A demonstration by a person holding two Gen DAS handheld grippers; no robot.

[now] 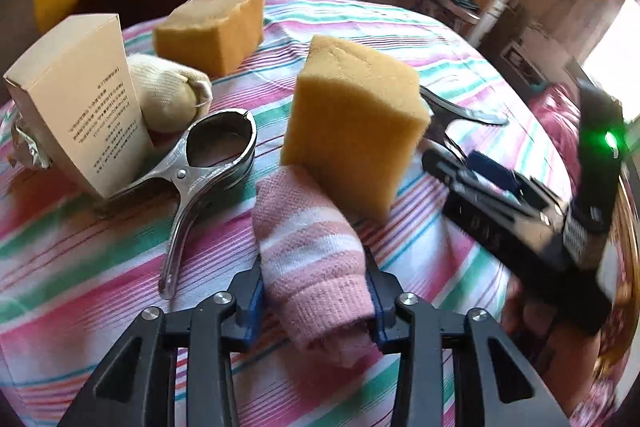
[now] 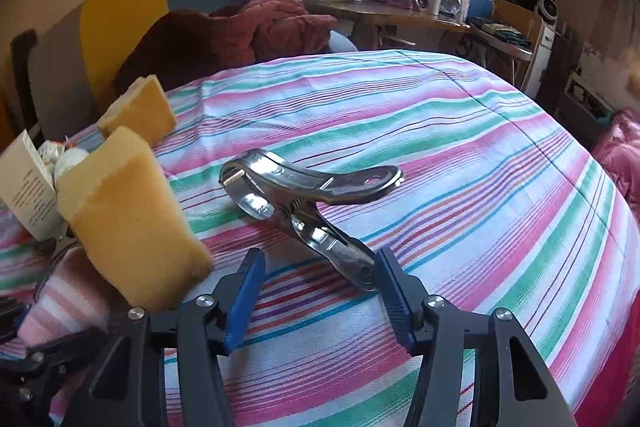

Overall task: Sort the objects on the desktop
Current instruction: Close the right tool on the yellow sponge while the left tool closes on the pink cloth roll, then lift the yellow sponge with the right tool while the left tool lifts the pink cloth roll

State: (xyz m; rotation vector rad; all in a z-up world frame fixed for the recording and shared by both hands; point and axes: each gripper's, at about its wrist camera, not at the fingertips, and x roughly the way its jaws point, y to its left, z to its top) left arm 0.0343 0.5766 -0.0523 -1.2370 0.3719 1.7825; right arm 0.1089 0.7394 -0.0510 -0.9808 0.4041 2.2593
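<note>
Striped bedspread (image 2: 460, 131), cluttered bedroom behind. Left gripper (image 1: 316, 303) clamped on pink sock (image 1: 312, 255), near centre. Right gripper (image 2: 320, 279) wide open, straddling metal clip (image 2: 308, 203) handle. Probably grasp stage; next, closing on clip.

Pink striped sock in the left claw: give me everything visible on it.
The pink-and-white striped knit sock is rolled into a soft, ribbed bundle with broad pink bands and narrower white ones. It lies lengthwise along the left claw, whose blue pads press its near end from both sides, so it looks gripped. Its far end butts against the base of the upright yellow foam sponge block. It rests on the pink, green and white striped cloth. The right wrist view shows it at the lower left.
</note>
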